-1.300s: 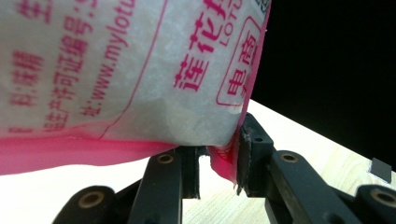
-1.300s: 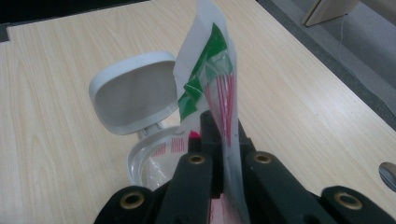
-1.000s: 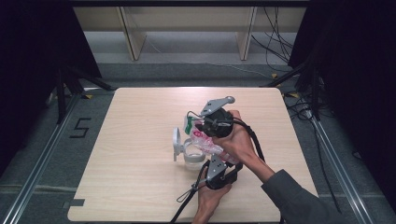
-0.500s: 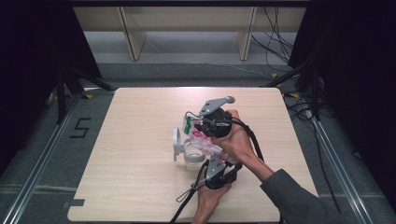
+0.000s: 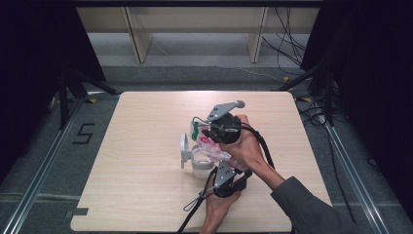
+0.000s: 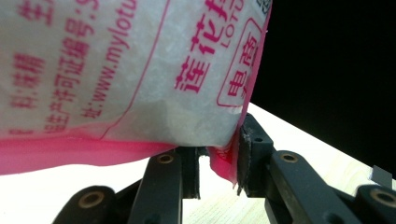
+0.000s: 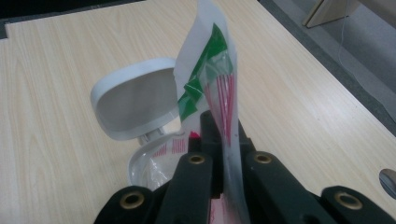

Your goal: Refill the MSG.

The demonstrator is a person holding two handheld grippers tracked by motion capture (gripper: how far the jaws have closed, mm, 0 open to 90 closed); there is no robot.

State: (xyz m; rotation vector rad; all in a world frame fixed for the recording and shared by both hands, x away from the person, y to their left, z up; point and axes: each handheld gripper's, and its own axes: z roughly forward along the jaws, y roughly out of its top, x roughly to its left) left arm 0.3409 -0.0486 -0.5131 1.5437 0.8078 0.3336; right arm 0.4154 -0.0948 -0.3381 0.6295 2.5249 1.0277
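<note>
We held a plastic bag (image 5: 214, 148) of white grains over the middle of the worktop (image 5: 136, 195), just right of centre, with one pair of tongs at each end. In the high view the bag sloped from about 11 o'clock down to 5 o'clock, its green-striped top end (image 5: 196, 130) uppermost and its pink-printed body running toward us.

Our right tongs (image 7: 223, 140) were clenched on the bag's upper end: in the right gripper view the jaws stood pressed together with the thin clear film, marked with green and red stripes, pinched flat between them and standing up at 12 o'clock. In the high view that right gripper (image 5: 223, 127) sat at the 12 o'clock end of the bag, its grey plate on top.

Our left tongs (image 6: 219, 161) were grasping the bag's lower pink seam (image 6: 223, 163): in the left gripper view one corner of that seam was caught between the two pads, and the full body of the bag bulged above at 11 o'clock. The left gripper (image 5: 226, 178) lay at the 5 o'clock end in the high view.

A small clear container (image 5: 200, 163) stood on the worktop directly under the bag, its white hinged lid (image 7: 133, 98) swung open and upright at about 9 o'clock of it.
</note>
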